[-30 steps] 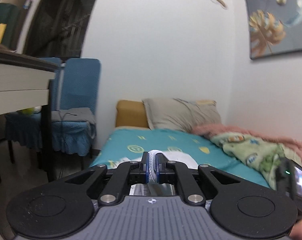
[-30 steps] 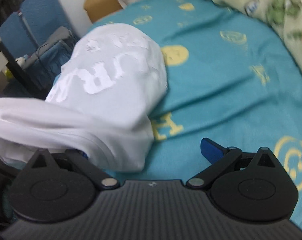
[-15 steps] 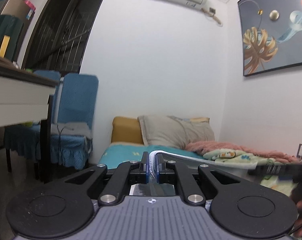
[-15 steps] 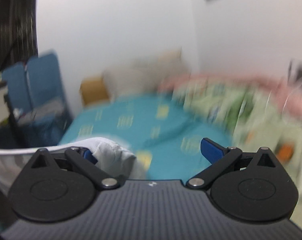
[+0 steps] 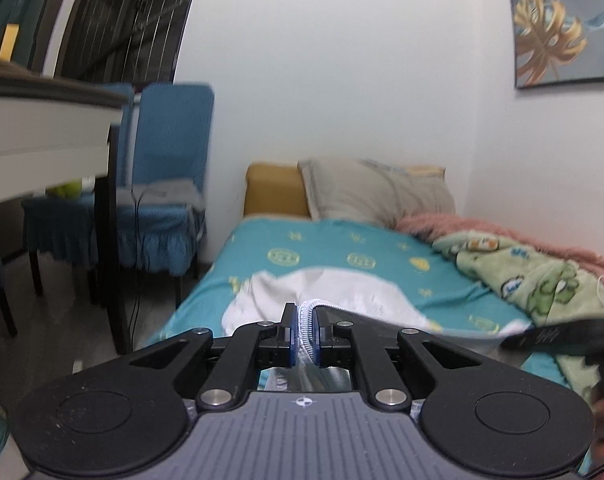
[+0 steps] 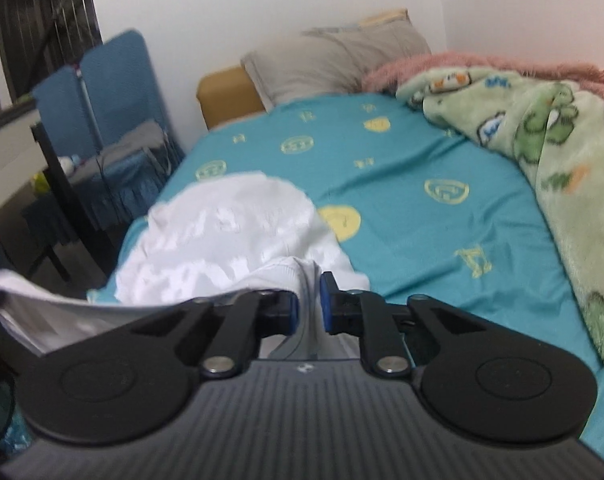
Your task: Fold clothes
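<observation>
Right wrist view is showing both the right gripper [image 6: 310, 300], its jaws having just closed, and the left gripper [image 5: 305, 330] pinching the white T-shirt [image 6: 229, 232] above the bed [image 6: 402, 152], folding barely begun.

Bed [image 6: 402, 168], teal sheet with yellow motifs.
White garment [image 6: 229, 240] lay bunched on its near left part; grey pillow [image 6: 334, 64] at the head; green cartoon blanket [image 6: 542, 132] and pink fleece [image 6: 482, 62] along the right side.

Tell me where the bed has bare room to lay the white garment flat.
Free: the teal patterned sheet, bordered by the grey pillow behind, the crumpled white cotton garment on the left and the green cartoon-print blanket on the right. Crowded: the blanket's side and the sheet's near left edge.
</observation>
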